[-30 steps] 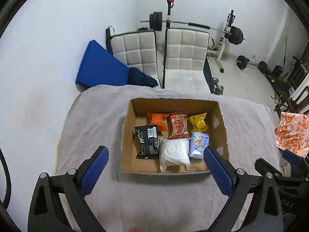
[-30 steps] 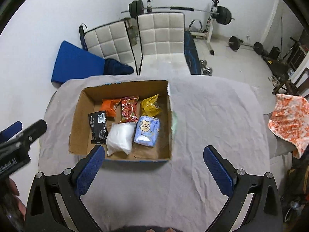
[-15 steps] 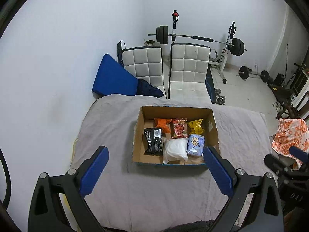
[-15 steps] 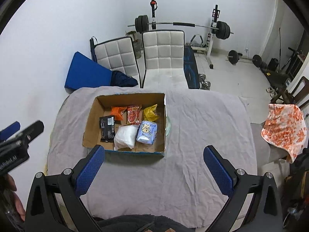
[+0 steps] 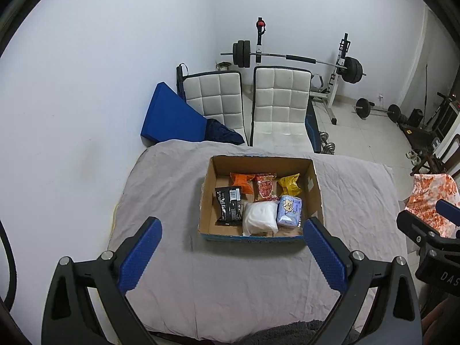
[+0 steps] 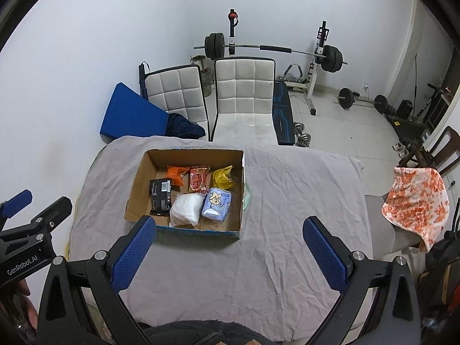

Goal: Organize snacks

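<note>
Left wrist view: the left gripper hangs high above the counter, which is draped in a grey cloth. Its blue-padded fingers are spread wide with nothing between them. The cardboard box sits well ahead and below, open-topped so the snacks can be dropped in and read from above. Inside, an orange packet, a red packet and a yellow packet line the far wall; a black packet, a white pouch and a pale blue pack fill the near row. They lie flat, side by side, likely to keep each one visible.

Right wrist view: the right gripper is likewise raised and clear of the box, fingers parted and empty. No loose snack shows on the cloth, so the sorting looks finished, or nearly so. A pale green edge peeks out just beside the box's right wall; what it is cannot be told.
</note>
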The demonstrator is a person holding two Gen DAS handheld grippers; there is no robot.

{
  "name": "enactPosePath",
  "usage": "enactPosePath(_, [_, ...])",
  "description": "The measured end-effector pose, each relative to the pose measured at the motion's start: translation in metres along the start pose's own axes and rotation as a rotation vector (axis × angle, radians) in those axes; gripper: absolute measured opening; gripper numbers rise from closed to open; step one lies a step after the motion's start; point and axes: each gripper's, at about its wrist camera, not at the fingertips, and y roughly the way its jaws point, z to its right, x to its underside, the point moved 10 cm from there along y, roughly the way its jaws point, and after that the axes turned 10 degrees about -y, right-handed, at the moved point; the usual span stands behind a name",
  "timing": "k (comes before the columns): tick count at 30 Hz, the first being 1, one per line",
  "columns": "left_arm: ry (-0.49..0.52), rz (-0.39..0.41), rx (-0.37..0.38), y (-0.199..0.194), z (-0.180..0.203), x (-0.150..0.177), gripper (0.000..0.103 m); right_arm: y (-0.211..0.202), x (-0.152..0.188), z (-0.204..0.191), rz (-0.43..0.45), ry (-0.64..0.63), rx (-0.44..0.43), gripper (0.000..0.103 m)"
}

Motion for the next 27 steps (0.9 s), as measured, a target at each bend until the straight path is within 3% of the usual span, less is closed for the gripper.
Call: enactPosePath(27, [-0.029, -0.004, -0.009, -0.0070, -0.0047, 0.0080, 0.101, -0.0005, 0.0100, -0.0050, -0.010, -0.016, 0.003, 0.103])
